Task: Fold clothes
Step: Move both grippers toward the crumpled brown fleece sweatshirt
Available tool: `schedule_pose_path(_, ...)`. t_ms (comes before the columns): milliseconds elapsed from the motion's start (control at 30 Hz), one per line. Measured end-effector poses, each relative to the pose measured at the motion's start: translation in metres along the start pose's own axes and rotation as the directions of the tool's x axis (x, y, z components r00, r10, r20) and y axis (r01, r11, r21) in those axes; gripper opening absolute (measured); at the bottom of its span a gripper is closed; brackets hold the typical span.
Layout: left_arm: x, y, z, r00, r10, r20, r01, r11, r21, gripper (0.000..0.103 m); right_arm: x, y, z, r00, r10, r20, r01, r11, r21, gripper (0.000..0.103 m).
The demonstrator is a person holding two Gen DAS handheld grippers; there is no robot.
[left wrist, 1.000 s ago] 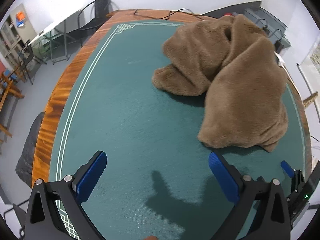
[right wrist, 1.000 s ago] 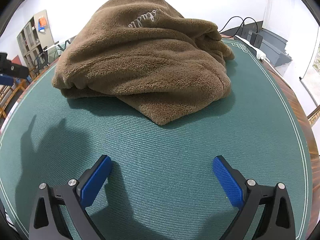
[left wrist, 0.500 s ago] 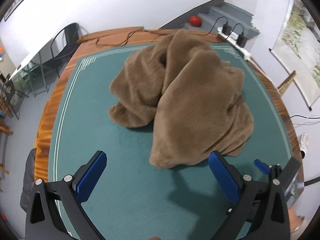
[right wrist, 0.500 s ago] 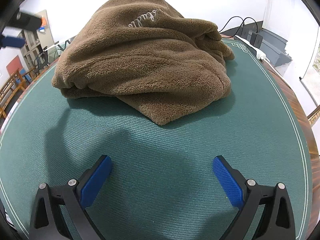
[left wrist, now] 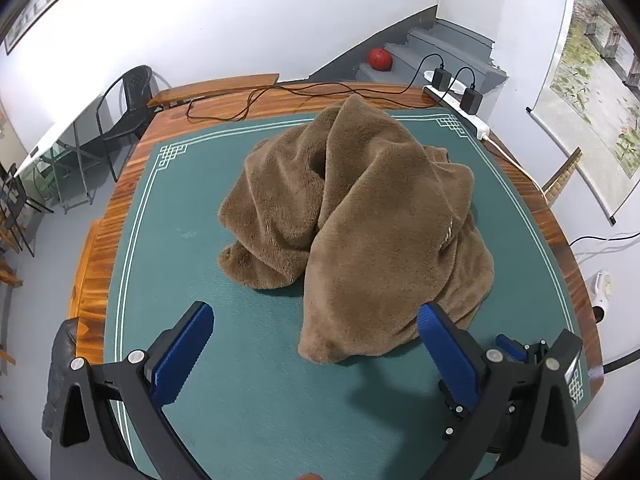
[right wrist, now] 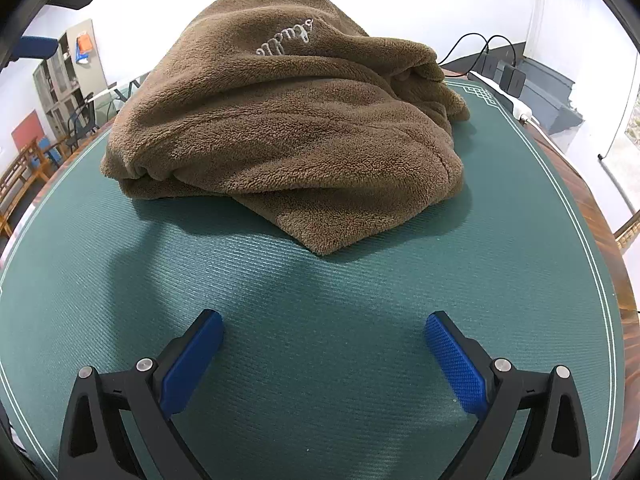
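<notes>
The brown garment (left wrist: 360, 220) lies crumpled in a heap on the middle of the green mat (left wrist: 248, 392). Left gripper (left wrist: 312, 344) and right gripper (right wrist: 324, 352) are both spread wide, holding nothing, near the heap.

- My left wrist camera sits high, looking steeply down over the green ribbed table mat (left wrist: 248, 400); it takes in the whole crumpled brown fleece garment (left wrist: 360, 216)
- My right wrist camera sits low, near the mat (right wrist: 320, 320), facing the garment (right wrist: 288, 128) side-on and close
- Both views share garment, mat and the white power strip (left wrist: 472, 118) (right wrist: 516, 106)
</notes>
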State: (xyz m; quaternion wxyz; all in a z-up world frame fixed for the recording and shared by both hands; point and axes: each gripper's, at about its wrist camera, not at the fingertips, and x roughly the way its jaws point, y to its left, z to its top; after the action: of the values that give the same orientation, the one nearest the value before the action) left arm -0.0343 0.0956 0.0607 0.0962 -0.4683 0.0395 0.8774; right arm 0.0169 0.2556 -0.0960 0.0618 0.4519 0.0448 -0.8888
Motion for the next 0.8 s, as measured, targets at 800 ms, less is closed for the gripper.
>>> schedule_pose_path(800,0.029,0.041,0.049,0.993,-0.114,-0.016,0.115,0.989,0.088,0.102,-0.085,-0.070,0.072,0.991,-0.010,0.130,-0.047,0.903,0.427,0.103)
